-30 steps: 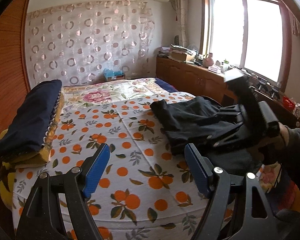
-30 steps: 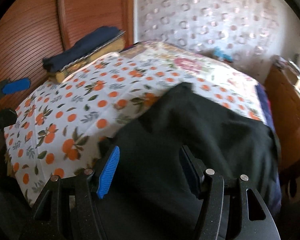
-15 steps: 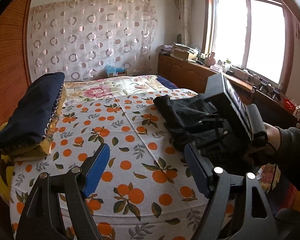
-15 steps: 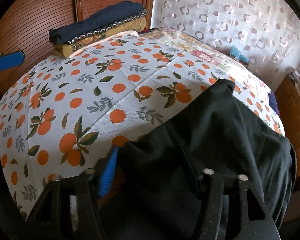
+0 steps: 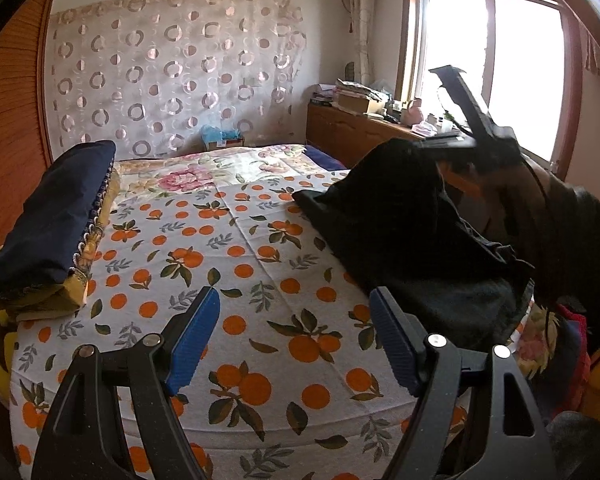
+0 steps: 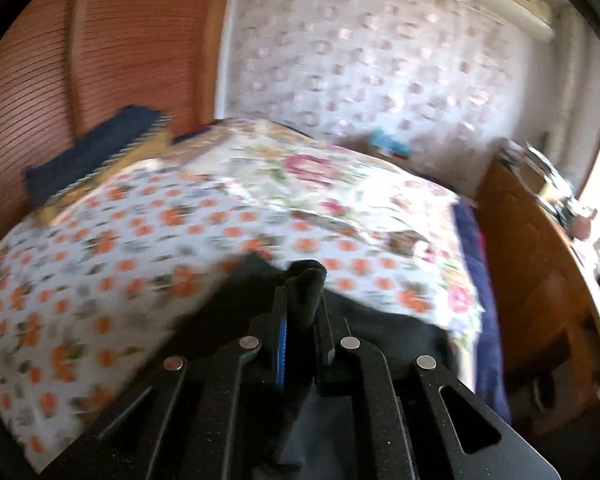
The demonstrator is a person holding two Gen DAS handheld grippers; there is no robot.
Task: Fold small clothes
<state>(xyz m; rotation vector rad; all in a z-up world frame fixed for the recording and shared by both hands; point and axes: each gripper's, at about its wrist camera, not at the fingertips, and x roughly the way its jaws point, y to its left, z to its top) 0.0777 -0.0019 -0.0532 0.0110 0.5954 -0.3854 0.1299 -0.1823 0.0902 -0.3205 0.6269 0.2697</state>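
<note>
A black garment (image 5: pixel 404 232) lies on the right side of the bed, one part lifted off the orange-print sheet (image 5: pixel 228 264). My right gripper (image 6: pixel 302 300) is shut on a fold of the black garment (image 6: pixel 308 288) and holds it up; it also shows in the left wrist view (image 5: pixel 440 144) at the garment's raised top. My left gripper (image 5: pixel 296 336) is open and empty, hovering above the near edge of the bed, left of the garment.
A stack of folded navy and yellow bedding (image 5: pixel 52 216) sits at the bed's left edge by the wooden wall. A wooden cabinet (image 5: pixel 352 132) with clutter stands under the window on the right. A floral blanket (image 5: pixel 220 172) covers the far bed.
My right gripper has shut on the black garment and lifted it upward off the bed. My left gripper has stayed open above the near bed edge.
</note>
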